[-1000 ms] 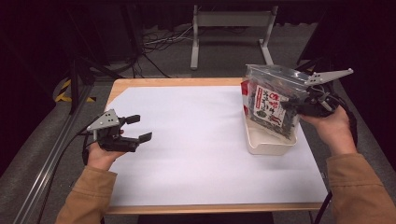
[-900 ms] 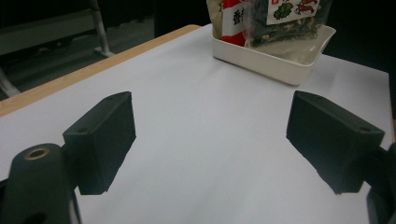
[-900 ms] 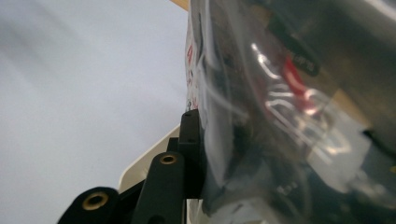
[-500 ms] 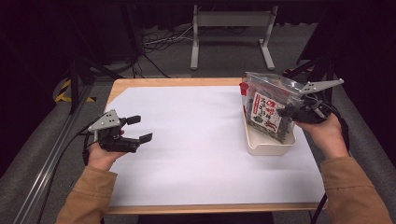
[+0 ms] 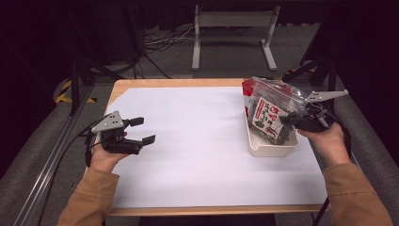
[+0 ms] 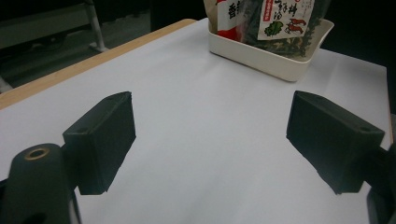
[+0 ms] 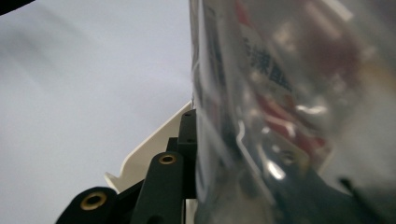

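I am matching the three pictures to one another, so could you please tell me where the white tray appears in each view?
High view: the white tray sits right of centre on the white table cover, at the right gripper.
Left gripper view: top centre-right, beyond the open fingers.
Right gripper view: a white corner, lower centre-left.
Shared landmark: the clear snack bag in the tray.

Both forearms wear tan-brown long sleeves [image 5: 89, 200] ending at the wrist. Left gripper [image 5: 141, 130]: black body, two blocky black jaws, grey three-cornered plate [image 5: 109, 122] on top, black cable [image 5: 87, 141] trailing off; a brass-ringed hole [image 6: 36, 153] sits in its frame. Right gripper [image 5: 288, 120]: same black build with grey plate [image 5: 324, 95], two brass-ringed holes [image 7: 167, 159] on the jaw arm.
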The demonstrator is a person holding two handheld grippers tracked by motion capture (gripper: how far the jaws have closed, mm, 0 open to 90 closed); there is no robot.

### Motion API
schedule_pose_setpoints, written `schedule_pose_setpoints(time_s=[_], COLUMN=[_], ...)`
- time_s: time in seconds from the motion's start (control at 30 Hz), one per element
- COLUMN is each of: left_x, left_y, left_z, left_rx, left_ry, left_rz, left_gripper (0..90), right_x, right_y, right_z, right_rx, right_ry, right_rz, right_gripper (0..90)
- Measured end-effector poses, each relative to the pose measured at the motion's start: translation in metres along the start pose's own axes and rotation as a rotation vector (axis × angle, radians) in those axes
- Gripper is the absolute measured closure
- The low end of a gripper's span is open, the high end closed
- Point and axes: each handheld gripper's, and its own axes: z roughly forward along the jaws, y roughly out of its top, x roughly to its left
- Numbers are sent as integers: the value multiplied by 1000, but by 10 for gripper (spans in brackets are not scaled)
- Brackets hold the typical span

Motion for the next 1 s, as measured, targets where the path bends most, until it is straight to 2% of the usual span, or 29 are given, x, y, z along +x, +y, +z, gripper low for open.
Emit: schedule_pose_setpoints(time_s=[0.1, 0.27, 0.37, 0.5, 0.6, 1.0], left_x=[1, 2, 1, 0, -3, -8], left_y=[0, -3, -5, -5, -7, -21], left_z=[-1, 1, 1, -2, -5, -21], left_rx=[1, 6, 7, 9, 8, 14], left_ry=[0, -6, -8, -4, 5, 31], left_rz=[-1, -8, -20, -11, -16, -24], left_gripper=[159, 153, 150, 148, 147, 145], right_x=[-1, -3, -2, 0, -1, 1], right_y=[-1, -3, -4, -9, -15, -35], right_z=[-1, -2, -4, -10, -14, -35], right_rx=[-18, -45, -55, -77, -88, -134], right_ry=[-12, -8, -29, -53, -55, -98], right_rz=[0, 19, 20, 29, 47, 59], right_gripper=[706, 508, 380, 309, 284, 232])
